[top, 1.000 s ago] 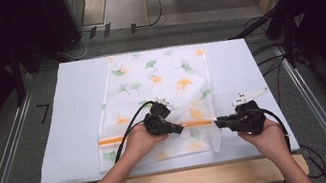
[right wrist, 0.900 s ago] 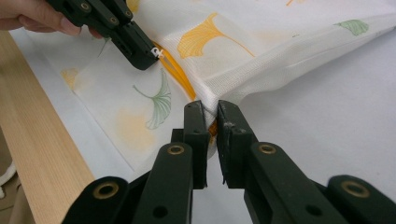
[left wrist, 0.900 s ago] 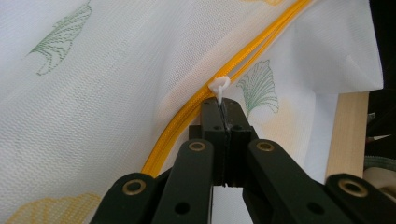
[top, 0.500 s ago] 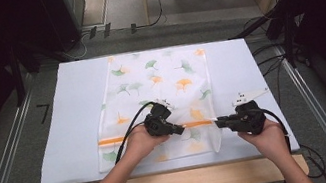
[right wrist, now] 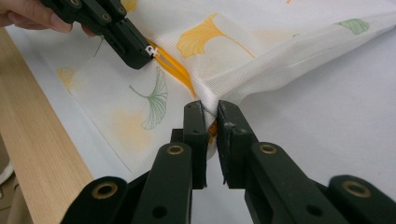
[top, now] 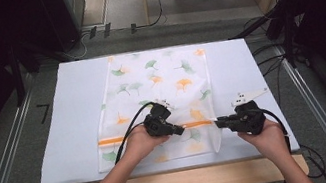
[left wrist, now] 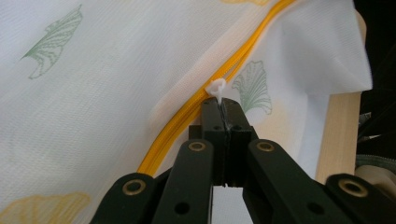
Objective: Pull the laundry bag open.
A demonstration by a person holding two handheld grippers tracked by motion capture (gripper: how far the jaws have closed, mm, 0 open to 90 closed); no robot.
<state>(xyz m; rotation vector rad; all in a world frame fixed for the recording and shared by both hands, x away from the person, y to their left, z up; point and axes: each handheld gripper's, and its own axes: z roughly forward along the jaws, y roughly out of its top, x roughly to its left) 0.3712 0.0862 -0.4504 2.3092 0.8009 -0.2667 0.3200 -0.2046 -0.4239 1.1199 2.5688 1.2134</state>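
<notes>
My left gripper point(left wrist: 223, 105) is clamped on the white zipper pull point(left wrist: 216, 88) — my right gripper point(right wrist: 211, 114) pinches the mesh bag point(top: 160, 87) edge, near the table's point(top: 68, 113) front edge.

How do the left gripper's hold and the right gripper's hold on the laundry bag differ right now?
The left gripper is shut on the small white zipper pull, jaws fully together; the right gripper is shut on the mesh bag's edge, jaws kept slightly apart by bunched fabric. The left gripper sits partway along the orange zipper; the right gripper sits at the bag's right edge, at the zipper's end. Both clamp the same laundry bag near its front end.
</notes>
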